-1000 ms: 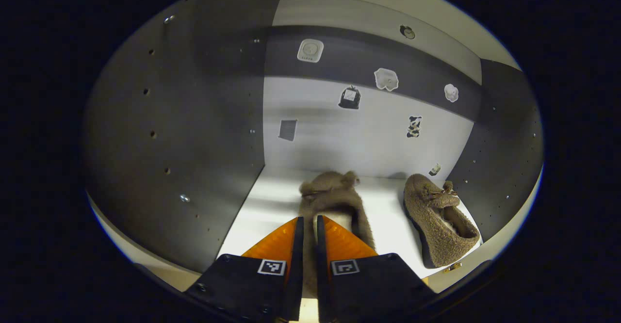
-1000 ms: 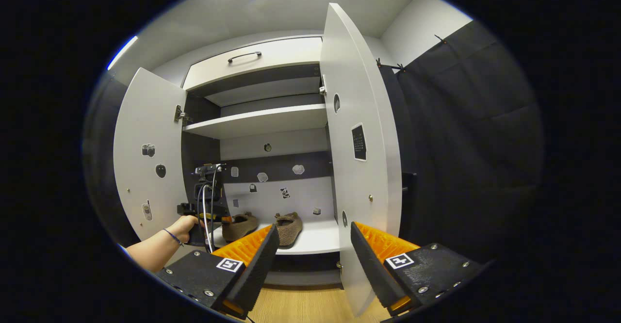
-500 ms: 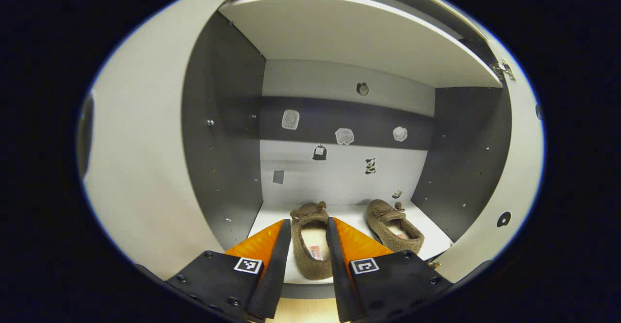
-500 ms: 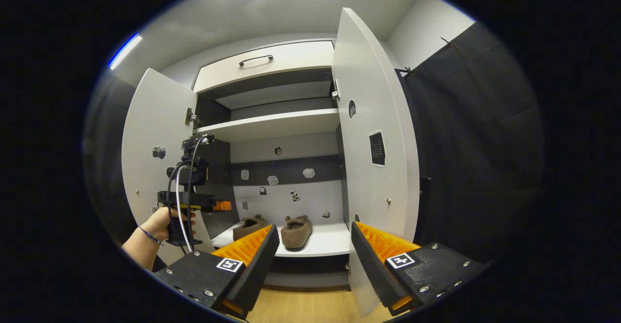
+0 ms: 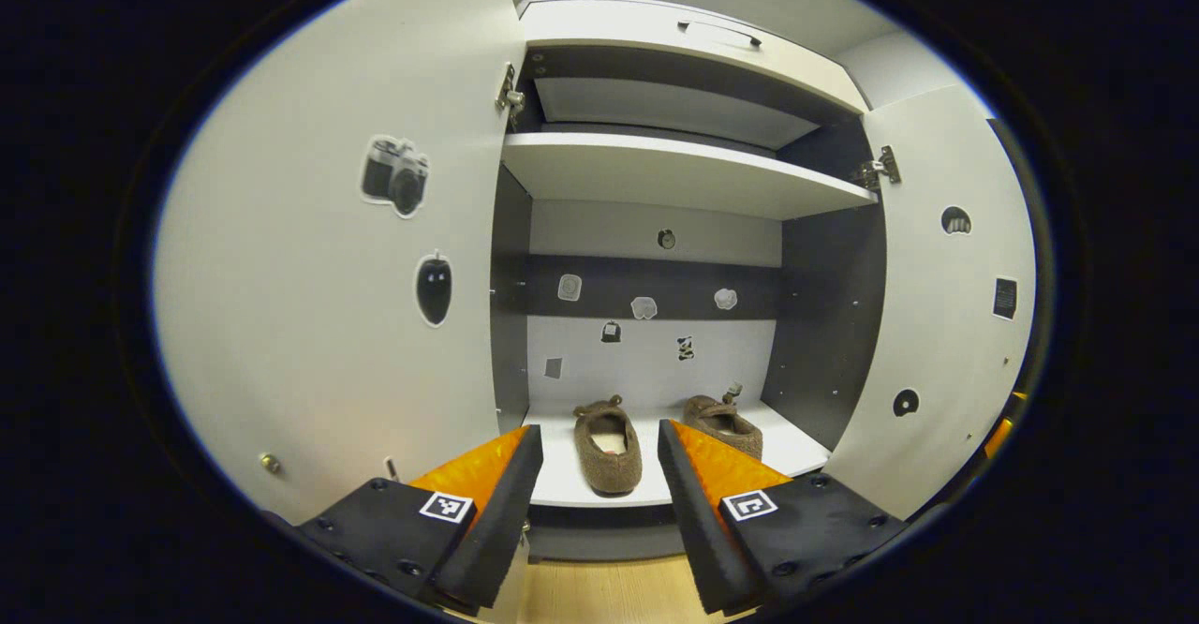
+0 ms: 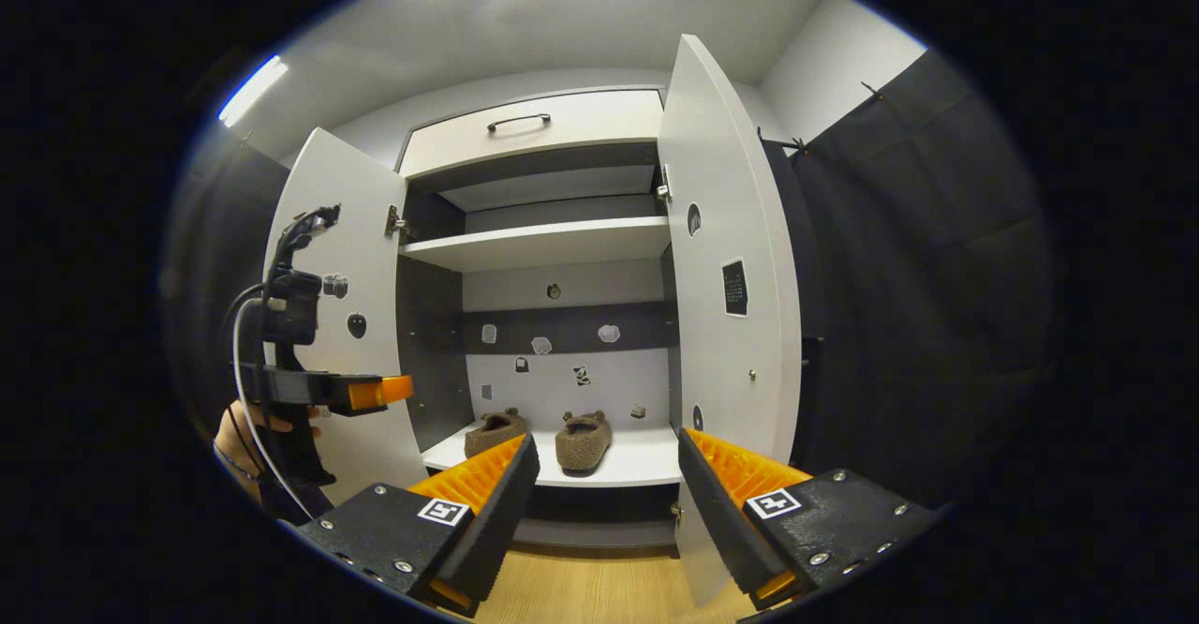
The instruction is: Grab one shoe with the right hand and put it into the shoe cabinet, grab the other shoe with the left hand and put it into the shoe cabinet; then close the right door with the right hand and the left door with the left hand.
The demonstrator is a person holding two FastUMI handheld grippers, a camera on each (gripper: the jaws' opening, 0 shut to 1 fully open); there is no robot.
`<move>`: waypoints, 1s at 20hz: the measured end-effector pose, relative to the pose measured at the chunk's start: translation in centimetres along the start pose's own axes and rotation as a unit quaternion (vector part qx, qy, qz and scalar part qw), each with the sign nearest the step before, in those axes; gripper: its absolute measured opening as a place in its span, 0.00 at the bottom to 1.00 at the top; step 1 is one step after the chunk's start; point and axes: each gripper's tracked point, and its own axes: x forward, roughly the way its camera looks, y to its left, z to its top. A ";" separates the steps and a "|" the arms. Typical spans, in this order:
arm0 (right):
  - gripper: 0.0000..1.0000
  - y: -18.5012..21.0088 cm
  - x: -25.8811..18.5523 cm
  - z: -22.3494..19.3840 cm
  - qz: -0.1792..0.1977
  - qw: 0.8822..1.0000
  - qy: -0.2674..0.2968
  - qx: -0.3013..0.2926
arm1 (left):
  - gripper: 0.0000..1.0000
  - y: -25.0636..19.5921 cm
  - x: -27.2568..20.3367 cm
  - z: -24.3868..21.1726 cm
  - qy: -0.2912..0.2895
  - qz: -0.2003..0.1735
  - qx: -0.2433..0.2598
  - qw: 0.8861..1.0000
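While on the smooth shelf (image 5: 562, 488), two fuzzy rounded shoes (image 5: 606, 443); both tongs (image 5: 593, 474) agape, empty.

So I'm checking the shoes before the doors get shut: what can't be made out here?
- Right shoe: its heel end in the left gripper view is hidden behind the left gripper.
- Left shoe: its near end in the right gripper view is hidden by the right gripper.
- Stickers on the cabinet's back wall: too small to identify.
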 end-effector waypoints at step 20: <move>0.92 -16.8 -2.5 -8.4 -0.160 0.985 0.057 0.004 | 0.94 9.0 -16.3 -2.7 -0.040 0.066 -0.015 0.997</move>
